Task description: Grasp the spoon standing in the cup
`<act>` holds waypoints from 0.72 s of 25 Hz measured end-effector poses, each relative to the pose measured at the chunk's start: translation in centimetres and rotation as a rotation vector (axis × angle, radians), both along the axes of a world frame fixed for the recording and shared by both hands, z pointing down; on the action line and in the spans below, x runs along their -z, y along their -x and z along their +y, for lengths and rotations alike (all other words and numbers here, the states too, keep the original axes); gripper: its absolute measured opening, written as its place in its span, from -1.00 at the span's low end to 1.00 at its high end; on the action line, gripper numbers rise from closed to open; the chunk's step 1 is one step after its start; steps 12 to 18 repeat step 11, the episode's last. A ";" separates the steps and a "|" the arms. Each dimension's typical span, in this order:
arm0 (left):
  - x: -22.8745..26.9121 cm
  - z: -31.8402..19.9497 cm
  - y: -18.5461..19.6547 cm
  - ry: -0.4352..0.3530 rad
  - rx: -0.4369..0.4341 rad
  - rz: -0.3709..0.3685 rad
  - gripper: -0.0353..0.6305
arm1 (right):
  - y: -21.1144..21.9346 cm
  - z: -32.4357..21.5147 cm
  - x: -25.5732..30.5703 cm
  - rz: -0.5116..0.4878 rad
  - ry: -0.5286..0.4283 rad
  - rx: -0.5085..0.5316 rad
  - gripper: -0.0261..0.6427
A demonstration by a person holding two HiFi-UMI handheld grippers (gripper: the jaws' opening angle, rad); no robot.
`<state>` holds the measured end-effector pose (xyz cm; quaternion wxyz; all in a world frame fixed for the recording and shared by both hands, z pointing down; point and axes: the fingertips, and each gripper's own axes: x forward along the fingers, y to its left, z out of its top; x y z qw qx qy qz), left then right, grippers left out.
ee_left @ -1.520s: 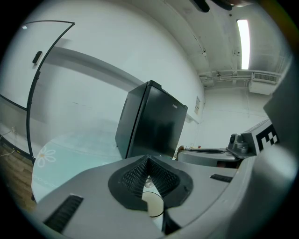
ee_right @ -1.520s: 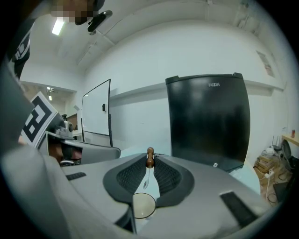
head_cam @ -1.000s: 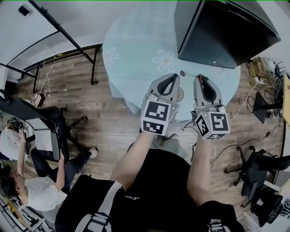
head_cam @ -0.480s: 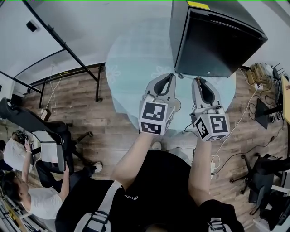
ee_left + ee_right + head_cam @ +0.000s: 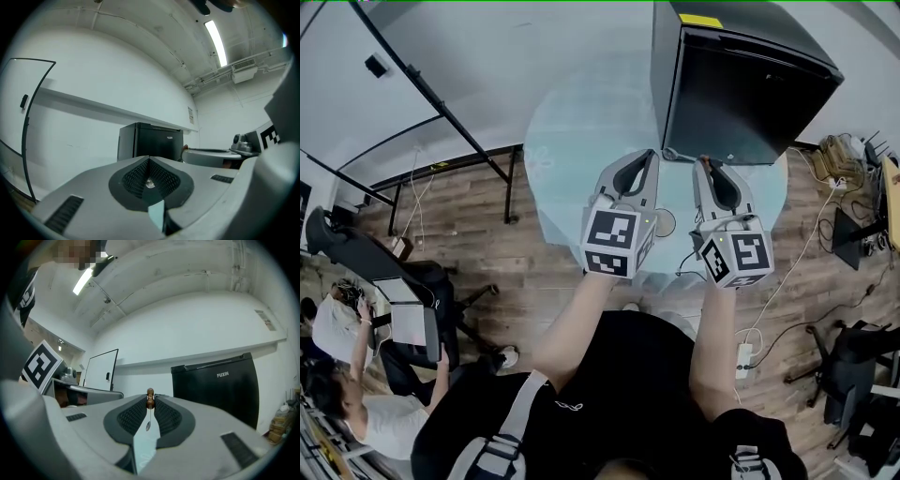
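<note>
My right gripper (image 5: pixel 150 401) is shut on a thin metal spoon (image 5: pixel 149 399). Its brown knobbed end is pinched between the jaw tips, and its small bowl (image 5: pixel 148 426) lies back between the pads. In the head view the right gripper (image 5: pixel 705 162) hovers over the round pale-blue table (image 5: pixel 581 122), near the fridge's foot. The left gripper (image 5: pixel 649 156) is beside it, jaws closed at the tips, and in its own view the left gripper (image 5: pixel 149 160) shows only a small glint between the pads. A pale round cup (image 5: pixel 662 222) stands on the table between the two grippers.
A black fridge (image 5: pixel 741 75) stands on the far right of the table and shows ahead of both grippers (image 5: pixel 215 390). A black metal frame (image 5: pixel 441 112) stands to the left. People sit at lower left (image 5: pixel 356 375). Chairs and cables lie on the floor at right (image 5: pixel 853 356).
In the head view both grippers have shifted slightly up the table toward the fridge. The right gripper's hold on the spoon is unchanged.
</note>
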<state>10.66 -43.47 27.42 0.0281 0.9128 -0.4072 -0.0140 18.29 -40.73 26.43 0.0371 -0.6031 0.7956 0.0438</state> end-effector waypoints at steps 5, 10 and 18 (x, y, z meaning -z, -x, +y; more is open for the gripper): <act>0.0 0.1 0.4 0.004 0.004 0.017 -0.86 | 0.4 0.0 0.3 0.023 0.005 0.008 -0.77; 0.3 -0.5 0.9 0.003 0.015 0.036 -0.86 | 0.6 -0.6 0.8 0.036 0.003 0.015 -0.77; 0.4 -0.6 1.0 0.003 0.018 0.040 -0.86 | 0.7 -0.8 0.9 0.037 0.003 0.016 -0.77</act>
